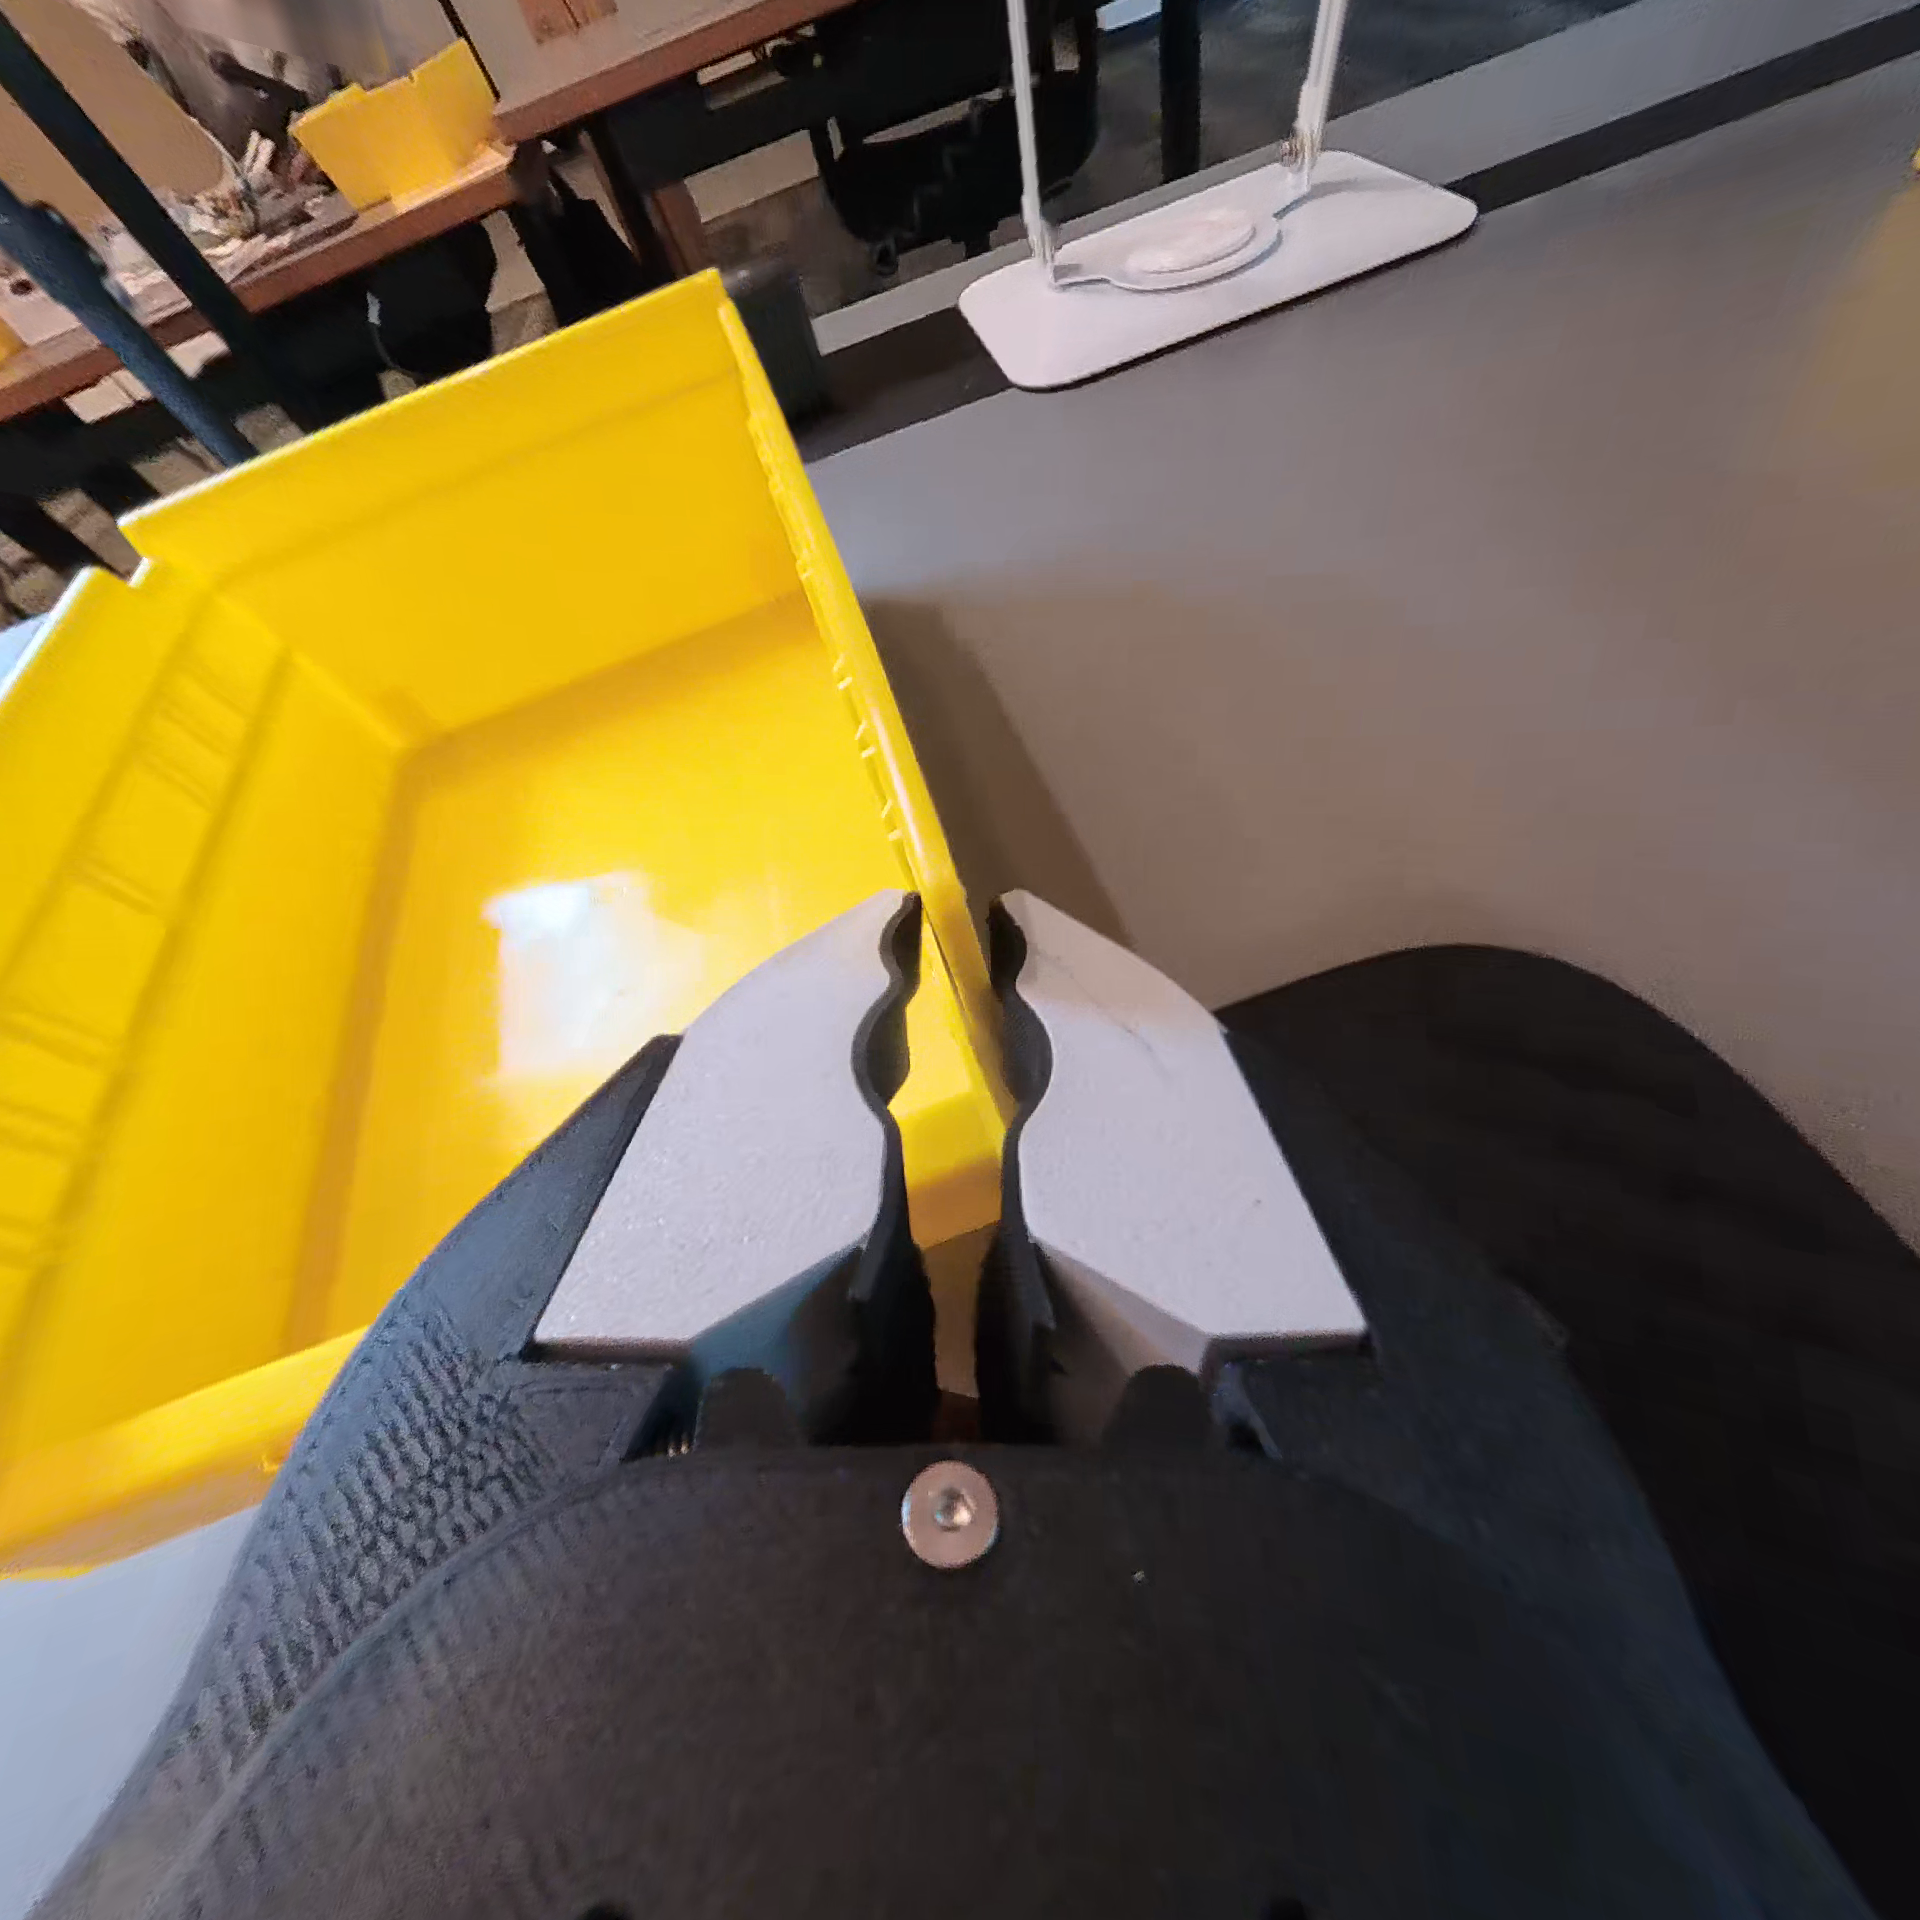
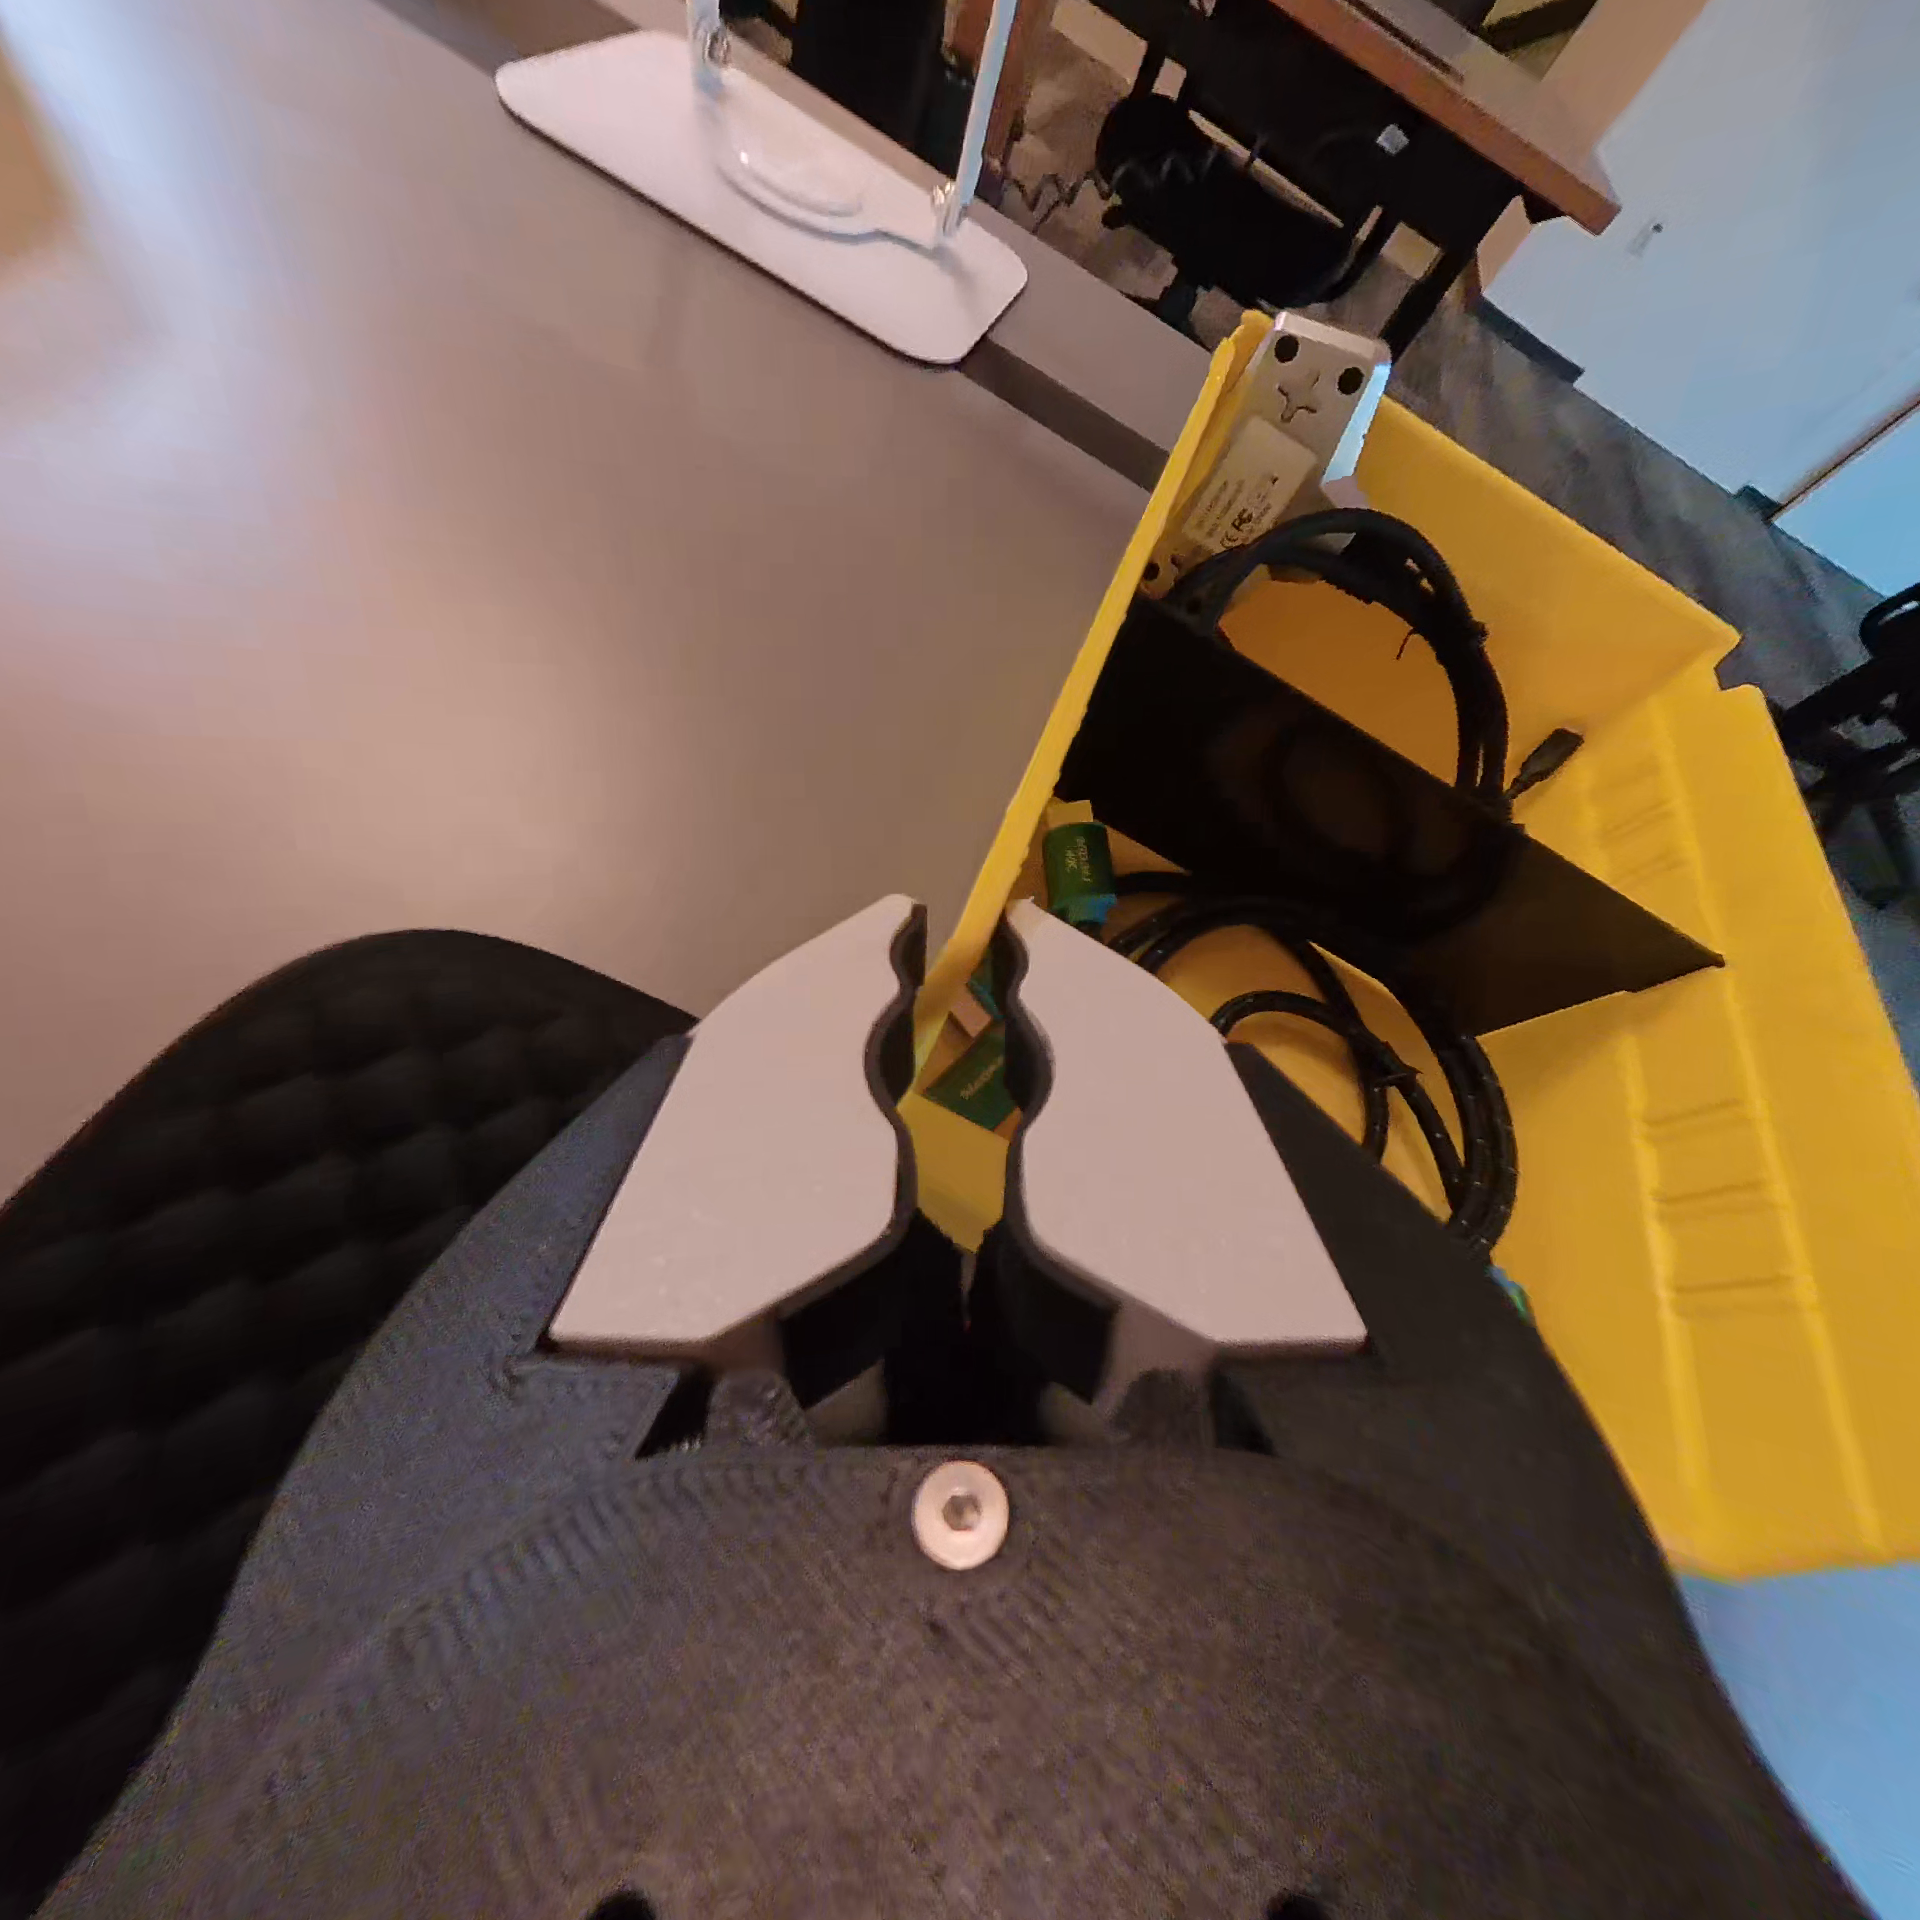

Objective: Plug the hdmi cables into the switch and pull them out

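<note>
In the right wrist view a yellow bin holds the silver HDMI switch, which leans upright in the far corner. The bin also holds coiled black HDMI cables with green-sleeved plugs, and a black divider crosses it. My right gripper is shut on this bin's left wall. In the left wrist view a second yellow bin is empty. My left gripper is shut on its right wall.
A black padded mat lies on the grey table between the bins, seen in the left wrist view and the right wrist view. A white stand base sits at the table's far edge. Desks and chairs stand beyond.
</note>
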`<state>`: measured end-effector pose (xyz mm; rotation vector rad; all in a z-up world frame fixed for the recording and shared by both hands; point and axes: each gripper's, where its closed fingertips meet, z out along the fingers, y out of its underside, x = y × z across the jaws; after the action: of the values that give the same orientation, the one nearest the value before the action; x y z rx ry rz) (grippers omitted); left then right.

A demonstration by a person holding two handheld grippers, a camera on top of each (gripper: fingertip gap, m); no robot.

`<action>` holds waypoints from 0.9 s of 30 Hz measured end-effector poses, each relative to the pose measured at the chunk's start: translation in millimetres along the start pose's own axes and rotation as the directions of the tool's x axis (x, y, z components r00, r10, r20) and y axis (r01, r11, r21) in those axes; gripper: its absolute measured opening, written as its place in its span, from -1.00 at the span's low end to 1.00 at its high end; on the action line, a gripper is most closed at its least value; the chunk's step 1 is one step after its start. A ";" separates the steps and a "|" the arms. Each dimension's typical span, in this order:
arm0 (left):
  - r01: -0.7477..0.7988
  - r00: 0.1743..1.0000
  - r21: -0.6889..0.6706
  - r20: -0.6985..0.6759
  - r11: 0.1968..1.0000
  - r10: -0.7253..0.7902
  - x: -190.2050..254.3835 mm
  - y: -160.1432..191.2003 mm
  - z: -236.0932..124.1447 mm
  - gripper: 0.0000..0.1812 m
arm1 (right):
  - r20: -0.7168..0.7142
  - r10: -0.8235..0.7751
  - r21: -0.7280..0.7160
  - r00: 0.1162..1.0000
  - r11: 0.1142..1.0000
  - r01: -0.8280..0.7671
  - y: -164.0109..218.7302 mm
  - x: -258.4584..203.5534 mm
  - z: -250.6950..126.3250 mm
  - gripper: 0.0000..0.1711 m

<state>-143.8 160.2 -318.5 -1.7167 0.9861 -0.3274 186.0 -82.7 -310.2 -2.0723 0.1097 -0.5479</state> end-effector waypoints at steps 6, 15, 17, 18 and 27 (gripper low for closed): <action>-0.069 0.997 0.032 0.047 0.997 0.067 3.4 -5.1 8.8 -0.86 | -0.029 0.018 0.031 0.999 0.999 -0.017 -2.2 -0.5 3.0 -0.87; -0.038 0.999 0.107 0.002 0.994 0.038 -15.1 -0.2 4.8 -0.91 | -0.036 0.049 0.058 0.998 0.997 -0.047 -4.9 2.7 10.5 -0.88; -0.032 0.999 0.108 -0.010 0.994 0.034 -14.3 -1.3 6.9 -0.91 | 0.003 0.056 0.049 0.998 0.997 -0.056 -5.7 1.7 12.6 -0.86; -0.045 0.999 0.100 -0.008 0.994 0.046 -14.5 -1.2 7.5 -0.91 | 0.020 0.047 0.026 0.999 0.999 -0.047 -5.3 1.3 12.9 -0.85; -0.141 0.989 0.003 0.054 0.990 0.141 -17.6 -5.3 24.1 -0.85 | 0.040 -0.062 -0.215 0.997 0.974 0.069 17.9 -3.6 32.8 -0.75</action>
<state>-136.8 189.7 -318.6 -1.6314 1.0593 -0.1910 199.1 -65.4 -340.9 -2.3031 0.0848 -0.5619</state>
